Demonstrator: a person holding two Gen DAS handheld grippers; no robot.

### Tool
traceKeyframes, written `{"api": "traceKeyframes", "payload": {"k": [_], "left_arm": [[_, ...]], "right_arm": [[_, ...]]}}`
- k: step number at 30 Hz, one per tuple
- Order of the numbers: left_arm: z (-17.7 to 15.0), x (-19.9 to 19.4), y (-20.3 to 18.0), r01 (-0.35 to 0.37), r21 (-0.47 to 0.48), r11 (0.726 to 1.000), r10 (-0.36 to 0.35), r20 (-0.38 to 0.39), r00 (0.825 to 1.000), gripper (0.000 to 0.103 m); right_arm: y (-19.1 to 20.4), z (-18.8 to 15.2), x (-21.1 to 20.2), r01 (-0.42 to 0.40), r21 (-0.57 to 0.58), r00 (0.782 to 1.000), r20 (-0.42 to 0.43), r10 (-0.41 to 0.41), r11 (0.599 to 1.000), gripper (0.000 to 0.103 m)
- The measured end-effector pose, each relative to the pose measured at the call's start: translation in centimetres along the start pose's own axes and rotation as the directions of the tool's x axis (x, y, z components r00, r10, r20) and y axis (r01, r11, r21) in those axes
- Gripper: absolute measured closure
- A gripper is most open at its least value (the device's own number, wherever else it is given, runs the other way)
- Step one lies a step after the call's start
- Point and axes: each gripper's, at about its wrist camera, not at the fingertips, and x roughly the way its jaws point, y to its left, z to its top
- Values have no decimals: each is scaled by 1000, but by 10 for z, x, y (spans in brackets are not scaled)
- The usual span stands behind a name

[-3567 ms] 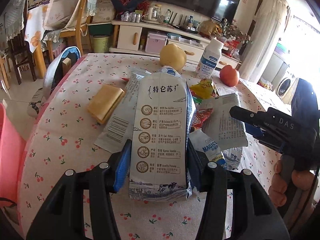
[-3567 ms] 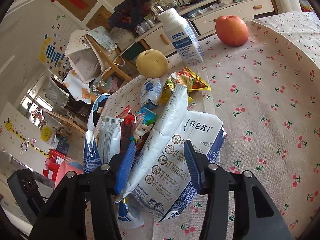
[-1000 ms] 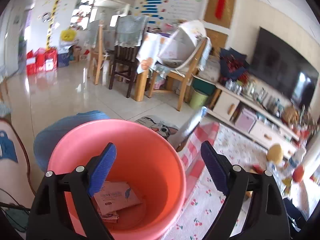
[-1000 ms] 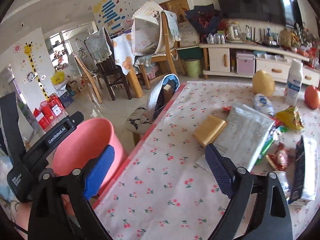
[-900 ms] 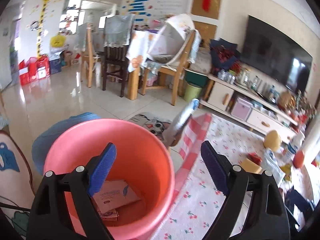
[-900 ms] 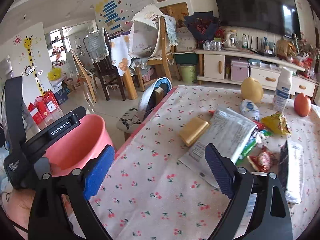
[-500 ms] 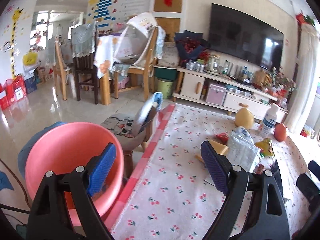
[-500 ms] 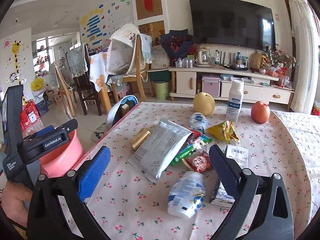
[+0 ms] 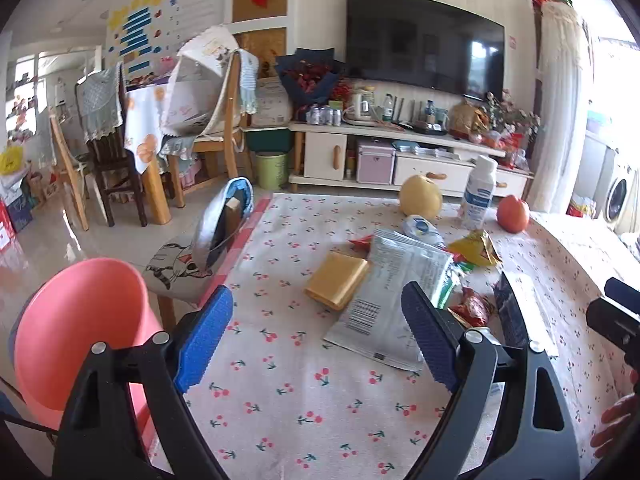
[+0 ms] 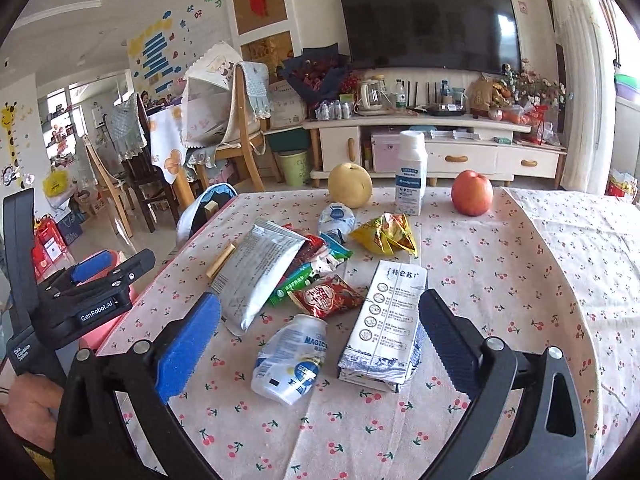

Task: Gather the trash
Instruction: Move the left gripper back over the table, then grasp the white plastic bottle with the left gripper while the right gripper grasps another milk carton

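Both grippers hang over the cherry-print tablecloth (image 10: 520, 280) with nothing between their pads. The left gripper (image 9: 316, 336) stands wide beside the pink bucket (image 9: 80, 320). The right gripper (image 10: 320, 332), whose jaws have just been opening, gapes fully above a flattened milk carton (image 10: 384, 328) and crushed white bottle (image 10: 292, 360) lying among snack wrappers (image 10: 324, 296).
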Motion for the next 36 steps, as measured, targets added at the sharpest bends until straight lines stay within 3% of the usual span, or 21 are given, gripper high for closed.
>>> {"api": "traceKeyframes", "payload": {"k": [11,16,20,25,29,32,36], "left_arm": [[-8,25,-48,70,117,991,-61,-76,995,16],[-11,37,-63,143,144,979,-123,-136,983,16],[-21,37,-79,293,133,947,-258,-232,938,16],[-35,36,-96,381,95,920,-338,-305,891,16],[-46,41,-106,389,61,919,-346,-348,872,16],[-55,48,-115,365,65,929,-316,-377,871,17],[-59,59,-119,314,74,947,-259,-404,877,31]], "right_arm": [[-70,7,-5,52,134,999,-16,-50,990,5],[-88,9,-2,67,148,998,-32,-63,987,5],[-98,8,8,62,164,996,-79,-49,985,5],[-98,8,25,10,201,987,-160,22,979,5],[-93,9,36,-4,206,981,-189,44,979,5],[-93,7,51,-12,244,971,-231,70,970,5],[-91,2,66,-26,271,959,-265,100,962,5]]}}
